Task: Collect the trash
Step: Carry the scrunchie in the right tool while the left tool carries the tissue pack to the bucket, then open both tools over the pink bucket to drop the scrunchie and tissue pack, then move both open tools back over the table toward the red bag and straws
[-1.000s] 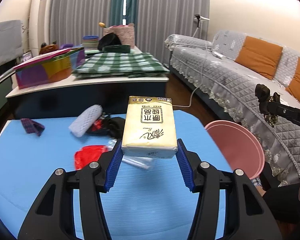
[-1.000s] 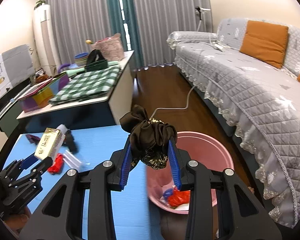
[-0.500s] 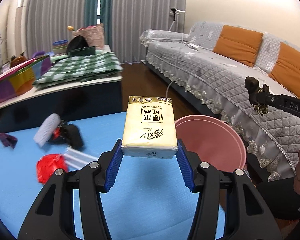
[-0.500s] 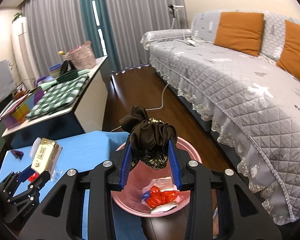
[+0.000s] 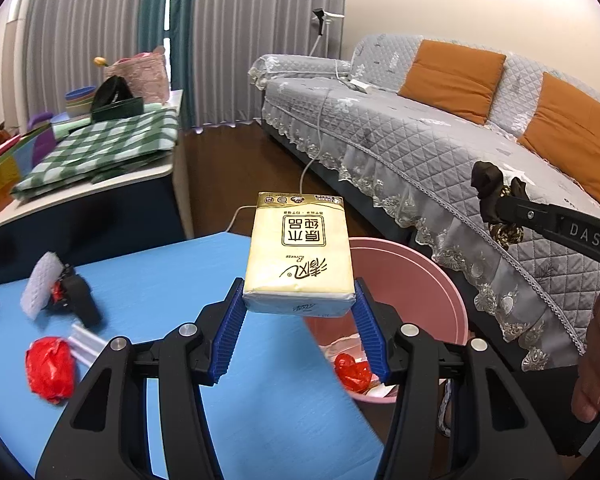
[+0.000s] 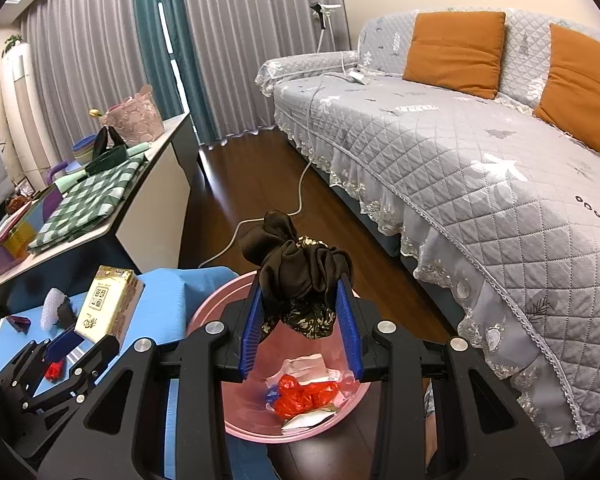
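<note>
Crumpled dark cloth [image 6: 300,280] — glossy tissue pack [image 5: 299,256].

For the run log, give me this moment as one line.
left gripper: shut on tissue pack | right gripper: shut on dark cloth, above pink bin | bin: holds red wrapper

pack [image 5: 298,256]: yellow | bin [image 6: 236,420]: pink | table [image 5: 172,280]: blue | cloth [image 6: 296,280]: brown

Two wrist cameras, both angling downward

Each is looking along its jaws, sharing the pink bin [image 5: 432,280] [image 6: 220,304], blue desk [image 5: 172,280] [image 6: 160,308] and sofa [image 5: 420,152] [image 6: 480,152].
</note>
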`<state>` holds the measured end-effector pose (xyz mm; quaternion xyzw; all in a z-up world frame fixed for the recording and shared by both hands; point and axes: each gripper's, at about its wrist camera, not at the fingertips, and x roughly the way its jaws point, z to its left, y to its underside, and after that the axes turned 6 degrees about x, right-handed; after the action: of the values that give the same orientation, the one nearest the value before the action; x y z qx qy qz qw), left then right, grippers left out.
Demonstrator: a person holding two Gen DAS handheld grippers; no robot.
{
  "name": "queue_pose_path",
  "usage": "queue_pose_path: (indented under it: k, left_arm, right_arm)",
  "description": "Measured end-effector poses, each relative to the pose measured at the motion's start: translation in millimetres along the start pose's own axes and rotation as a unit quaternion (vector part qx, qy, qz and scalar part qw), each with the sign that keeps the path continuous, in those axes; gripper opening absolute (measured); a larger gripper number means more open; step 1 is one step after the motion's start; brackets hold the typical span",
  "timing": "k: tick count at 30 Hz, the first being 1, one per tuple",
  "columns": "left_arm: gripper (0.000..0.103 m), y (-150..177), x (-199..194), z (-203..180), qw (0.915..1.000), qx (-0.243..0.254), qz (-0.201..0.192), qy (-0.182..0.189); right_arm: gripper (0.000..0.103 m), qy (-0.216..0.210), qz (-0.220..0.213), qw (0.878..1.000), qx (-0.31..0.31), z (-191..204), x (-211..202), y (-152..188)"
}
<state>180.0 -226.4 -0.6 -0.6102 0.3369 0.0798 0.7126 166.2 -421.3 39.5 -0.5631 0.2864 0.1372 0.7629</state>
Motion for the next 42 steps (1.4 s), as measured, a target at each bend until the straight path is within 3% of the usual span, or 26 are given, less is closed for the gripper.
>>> queue_pose_path:
  k: [17,19,21,23,42]
  left_arm:
    - [0.052,-15,27,-28,0.9992,0.031,-0.001,0.023]
    - [0.053,-16,28,-29,0.9991,0.031,0.000,0.028]
    - [0.054,-17,28,-31,0.9991,0.030,-0.001,0.029]
    - [0.061,-17,28,-32,0.9992,0.029,-0.001,0.027]
    - [0.061,-8,-8,-5,0.9998,0.017,-0.005,-0.003]
  right_arm:
    - [0.036,0.006,-0.003,1.000,0.023,-12,6,-7]
    - [0.041,0.005,0.000,1.000,0.024,-13,6,-7]
    - [0.057,0.011,0.003,1.000,0.025,-13,7,-7]
    - [0.059,0.015,0.001,0.999,0.028,-15,7,-7]
    - [0.059,-0.014,-0.007,1.000,0.023,8,-9,-9]
